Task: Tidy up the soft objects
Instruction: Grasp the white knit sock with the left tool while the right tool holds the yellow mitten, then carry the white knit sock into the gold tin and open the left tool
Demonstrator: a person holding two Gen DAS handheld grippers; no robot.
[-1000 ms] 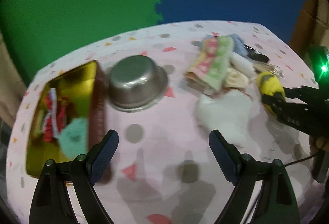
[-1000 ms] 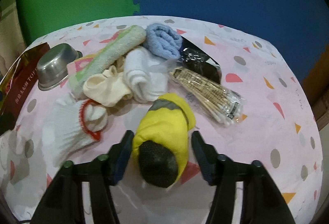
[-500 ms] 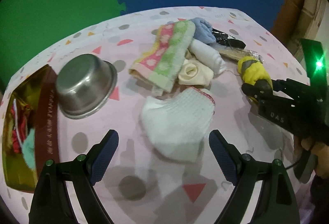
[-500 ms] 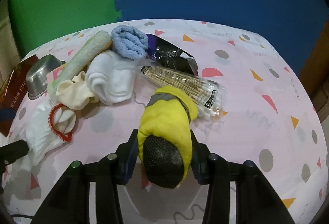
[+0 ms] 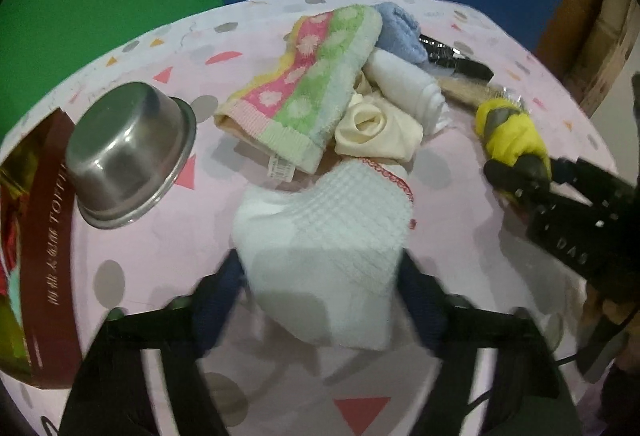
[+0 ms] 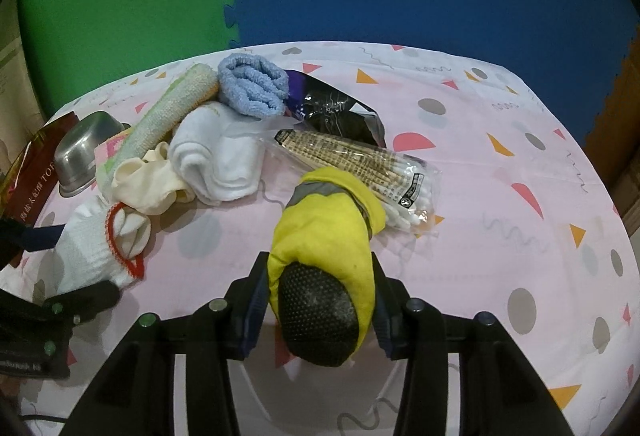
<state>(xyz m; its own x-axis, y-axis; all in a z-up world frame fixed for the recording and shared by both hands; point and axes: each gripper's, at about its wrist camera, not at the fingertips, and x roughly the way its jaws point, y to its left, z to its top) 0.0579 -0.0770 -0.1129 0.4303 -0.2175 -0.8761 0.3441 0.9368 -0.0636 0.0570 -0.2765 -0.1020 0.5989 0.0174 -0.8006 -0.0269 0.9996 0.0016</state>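
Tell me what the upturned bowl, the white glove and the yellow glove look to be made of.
Bowl: metal, probably stainless steel; brushed grey sheen with soft reflections.
White glove, between the closing jaws of the left gripper: knitted cotton-like yarn; visible waffle weave, red stitched cuff edge.
Yellow glove, held in the right gripper: yellow fabric with a grey band; its dark, dotted end looks rubbery.

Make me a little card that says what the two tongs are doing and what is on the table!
left tongs: closing around the white glove
right tongs: holding the yellow glove
pile: striped towel, blue cloth, white sock, cream sock
others: steel bowl, cotton swabs, red box
table: pink spotted cover
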